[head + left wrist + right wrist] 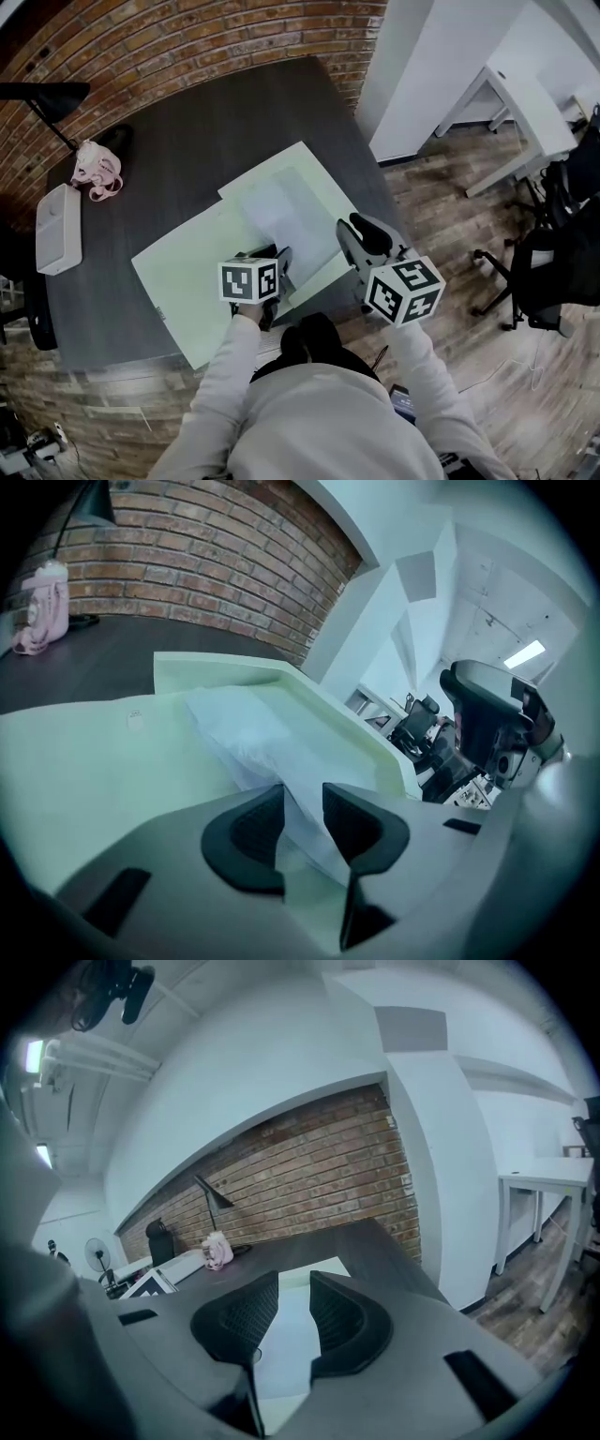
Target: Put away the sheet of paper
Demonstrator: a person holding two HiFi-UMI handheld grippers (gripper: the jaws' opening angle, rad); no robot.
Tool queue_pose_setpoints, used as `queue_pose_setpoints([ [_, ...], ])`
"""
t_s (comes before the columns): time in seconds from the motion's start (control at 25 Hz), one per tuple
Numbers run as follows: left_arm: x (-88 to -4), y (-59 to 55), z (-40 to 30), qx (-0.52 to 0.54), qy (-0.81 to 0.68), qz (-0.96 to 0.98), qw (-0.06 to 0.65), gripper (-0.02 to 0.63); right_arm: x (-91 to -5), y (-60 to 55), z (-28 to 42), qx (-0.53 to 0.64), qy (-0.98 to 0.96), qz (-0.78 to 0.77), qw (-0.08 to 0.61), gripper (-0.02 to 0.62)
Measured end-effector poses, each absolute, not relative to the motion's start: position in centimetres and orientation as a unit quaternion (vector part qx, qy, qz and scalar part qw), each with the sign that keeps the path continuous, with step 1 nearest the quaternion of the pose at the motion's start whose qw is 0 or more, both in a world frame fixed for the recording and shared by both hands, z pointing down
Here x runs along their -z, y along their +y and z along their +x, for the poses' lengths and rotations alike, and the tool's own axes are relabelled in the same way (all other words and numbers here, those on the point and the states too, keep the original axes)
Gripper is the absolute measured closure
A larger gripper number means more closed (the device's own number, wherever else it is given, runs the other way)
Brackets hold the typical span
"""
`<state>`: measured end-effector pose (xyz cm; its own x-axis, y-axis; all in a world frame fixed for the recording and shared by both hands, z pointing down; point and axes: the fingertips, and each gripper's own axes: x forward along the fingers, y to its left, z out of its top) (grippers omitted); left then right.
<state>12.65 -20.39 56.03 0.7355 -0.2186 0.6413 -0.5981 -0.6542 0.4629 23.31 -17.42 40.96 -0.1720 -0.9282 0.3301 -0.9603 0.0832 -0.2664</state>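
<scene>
hidden: sheet of paper near edge, behind left gripper | cut off: lamp, head view's left edge

The dark worktop stands against a brick wall. At its left end lies a flat white box, with a pink bundle near it and a black lamp close by. A white desk and a black office chair stand well apart from the worktop, on a wooden floor.
</scene>
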Motion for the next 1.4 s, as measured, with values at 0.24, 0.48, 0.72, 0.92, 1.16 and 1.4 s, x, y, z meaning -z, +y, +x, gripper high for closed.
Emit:
queue_pose_setpoints([
  [0.24, -54.5, -21.1, 11.1, -0.277, -0.269, 0.873, 0.297, 0.463, -40.3, -16.8, 22.8, -0.208, -0.737, 0.643, 0.027, 0.466],
  [0.48, -51.9, -21.2, 10.7, -0.254, -0.268, 0.895, 0.250, 0.459, -39.6, -16.0, 22.4, -0.200, -0.740, 0.642, 0.017, 0.466],
  [0.72, -47.9, -21.7, 10.1, -0.204, -0.281, 0.915, 0.208, 0.520, -39.2, -15.0, 21.9, -0.192, -0.741, 0.643, 0.012, 0.466],
  [0.92, -44.4, -21.5, 9.5, -0.169, -0.290, 0.929, 0.156, 0.546, -38.7, -14.6, 21.5, -0.181, -0.744, 0.643, 0.013, 0.468],
  [1.16, -40.4, -20.7, 8.3, -0.126, -0.293, 0.942, 0.108, 0.568, -38.0, -14.0, 20.8, -0.167, -0.751, 0.639, 0.011, 0.493],
  [1.4, -37.8, -20.0, 6.5, -0.091, -0.305, 0.945, 0.077, 0.584, -37.5, -13.3, 19.9, -0.152, -0.753, 0.640, 0.012, 0.525],
])
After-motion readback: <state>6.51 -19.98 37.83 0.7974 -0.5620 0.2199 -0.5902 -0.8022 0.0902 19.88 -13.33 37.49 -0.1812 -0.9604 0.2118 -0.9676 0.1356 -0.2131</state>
